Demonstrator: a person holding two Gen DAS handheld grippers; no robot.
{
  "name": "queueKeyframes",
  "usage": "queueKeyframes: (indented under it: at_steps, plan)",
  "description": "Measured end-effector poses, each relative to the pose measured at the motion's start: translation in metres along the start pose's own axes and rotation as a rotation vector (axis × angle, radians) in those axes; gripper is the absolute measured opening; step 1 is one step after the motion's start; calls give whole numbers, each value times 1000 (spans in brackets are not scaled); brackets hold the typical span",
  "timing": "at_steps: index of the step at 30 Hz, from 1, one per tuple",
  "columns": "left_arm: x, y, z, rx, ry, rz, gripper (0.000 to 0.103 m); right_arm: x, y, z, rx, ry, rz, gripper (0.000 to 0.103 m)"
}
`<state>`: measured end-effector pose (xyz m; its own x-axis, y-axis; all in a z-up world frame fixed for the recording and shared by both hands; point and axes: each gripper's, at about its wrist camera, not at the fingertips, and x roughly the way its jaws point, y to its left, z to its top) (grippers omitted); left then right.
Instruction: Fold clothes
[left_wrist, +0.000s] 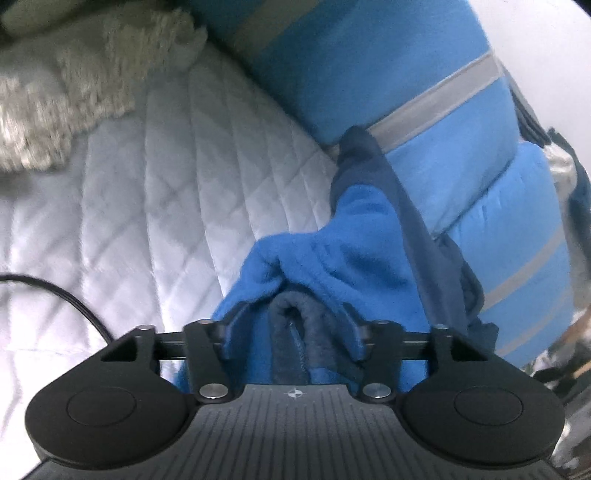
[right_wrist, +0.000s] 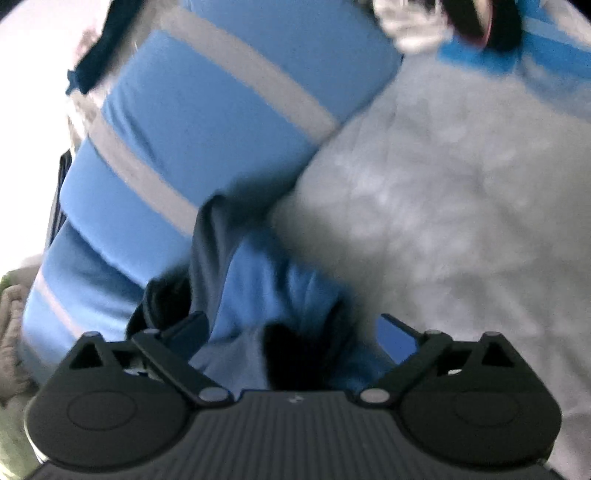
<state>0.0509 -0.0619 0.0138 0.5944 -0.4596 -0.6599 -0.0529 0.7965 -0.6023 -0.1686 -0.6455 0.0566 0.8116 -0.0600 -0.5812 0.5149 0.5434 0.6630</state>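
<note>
A blue fleece garment (left_wrist: 354, 240) with navy trim lies bunched between both tongs on the white quilted bed (left_wrist: 155, 192), ahead of it a big blue cushion with grey stripes (left_wrist: 424, 110). The fold looks barely formed: the cloth is a heap, not a flat stack, so most of the folding is left. The left tongs (left_wrist: 291, 332) stand half open with fleece between them, not clearly pinched. The right tongs (right_wrist: 295, 328) gape wide over the same cloth, gripping nothing. No containers show.
</note>
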Motion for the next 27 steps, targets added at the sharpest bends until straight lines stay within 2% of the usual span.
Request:
queueKeyframes:
  at_steps: [3, 6, 10, 12, 15, 17, 18, 19, 21, 27]
  plan:
    - [-14, -10, 0, 102, -48, 89, 63, -8, 3, 2, -71, -25, -112, 103]
    - [-20, -11, 1, 199, -72, 153, 63, -3, 4, -1, -169, 18, -169, 103]
    - [-18, 3, 4, 166, -61, 177, 63, 15, -4, -7, -267, 116, -221, 99]
    - [-16, 10, 6, 136, -52, 179, 63, 16, -6, -13, -320, 127, -246, 96]
    - [-13, 18, 9, 87, -50, 174, 63, 15, 5, -27, -457, 134, -296, 79]
    - [-13, 20, 9, 74, -49, 168, 63, 16, 11, -39, -546, 140, -296, 58]
    - [-12, 20, 10, 72, -47, 168, 63, 17, 12, -42, -562, 149, -287, 28]
    - [-11, 19, 10, 72, -48, 171, 63, 17, 13, -46, -577, 157, -278, 19]
    - [-10, 17, 9, 72, -47, 173, 63, 14, 12, -50, -586, 158, -270, 10]
    - [-5, 6, 12, 116, -49, 156, 63, -12, -2, -54, -528, 159, -231, 7]
